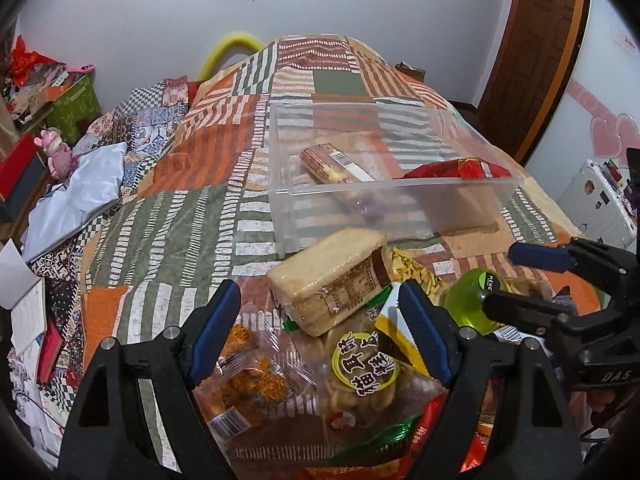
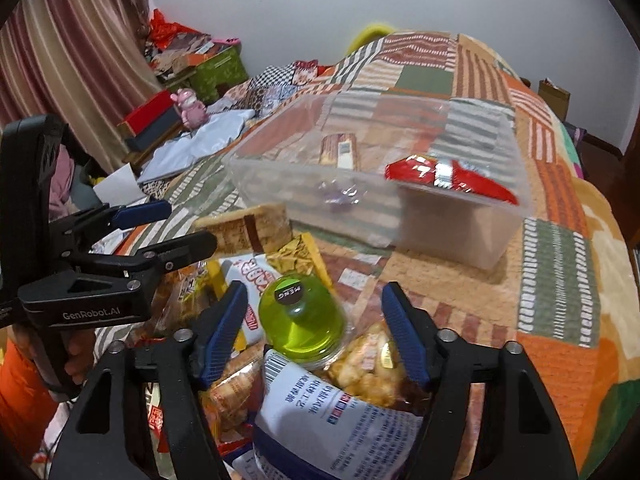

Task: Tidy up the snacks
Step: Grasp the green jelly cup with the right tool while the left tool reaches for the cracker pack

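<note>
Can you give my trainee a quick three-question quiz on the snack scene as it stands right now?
1. True or false: the clear bin already holds a red packet.
2. Which item sits between the right gripper fingers? A) green jelly cup B) bread loaf C) red packet
3. Fill in: both the left gripper and the right gripper are ____ (open/shut).

Key: 1 true; 2 A; 3 open. The jelly cup lies between the fingers, but contact cannot be confirmed.
</note>
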Demonstrator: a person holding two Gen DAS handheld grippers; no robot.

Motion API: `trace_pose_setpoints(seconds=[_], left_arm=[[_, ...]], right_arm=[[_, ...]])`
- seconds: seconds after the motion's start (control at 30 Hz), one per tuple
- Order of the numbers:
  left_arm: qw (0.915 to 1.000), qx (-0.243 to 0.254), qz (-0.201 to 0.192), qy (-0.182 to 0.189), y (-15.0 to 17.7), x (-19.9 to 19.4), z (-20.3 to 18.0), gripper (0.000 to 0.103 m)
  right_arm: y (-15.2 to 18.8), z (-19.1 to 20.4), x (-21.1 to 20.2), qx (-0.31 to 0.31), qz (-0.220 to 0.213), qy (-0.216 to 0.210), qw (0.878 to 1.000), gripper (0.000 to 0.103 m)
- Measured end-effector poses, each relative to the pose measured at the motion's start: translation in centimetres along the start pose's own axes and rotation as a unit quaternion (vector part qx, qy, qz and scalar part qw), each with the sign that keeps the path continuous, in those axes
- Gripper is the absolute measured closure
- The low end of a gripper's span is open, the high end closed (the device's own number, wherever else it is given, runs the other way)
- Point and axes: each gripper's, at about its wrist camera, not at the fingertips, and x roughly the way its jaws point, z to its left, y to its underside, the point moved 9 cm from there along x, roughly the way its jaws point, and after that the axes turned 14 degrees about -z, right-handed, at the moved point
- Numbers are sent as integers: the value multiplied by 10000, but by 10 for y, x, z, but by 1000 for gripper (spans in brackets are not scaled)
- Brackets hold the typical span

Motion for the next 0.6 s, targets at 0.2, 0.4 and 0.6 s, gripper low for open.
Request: trace_pose_setpoints(seconds=[0.2,0.4,0.6], left_arm=[[9999,-46,113,3,0,15,-2,22],[9992,-233,291,113,0,35,-5,22],[9989,-246,376,114,-3,50,-8,22]], right_arm=[[8,8,7,19,165,-236,9996,60],[7,7,7,-24,96,-212,9997,61],[3,2,3,7,-7,-101,9999,61]])
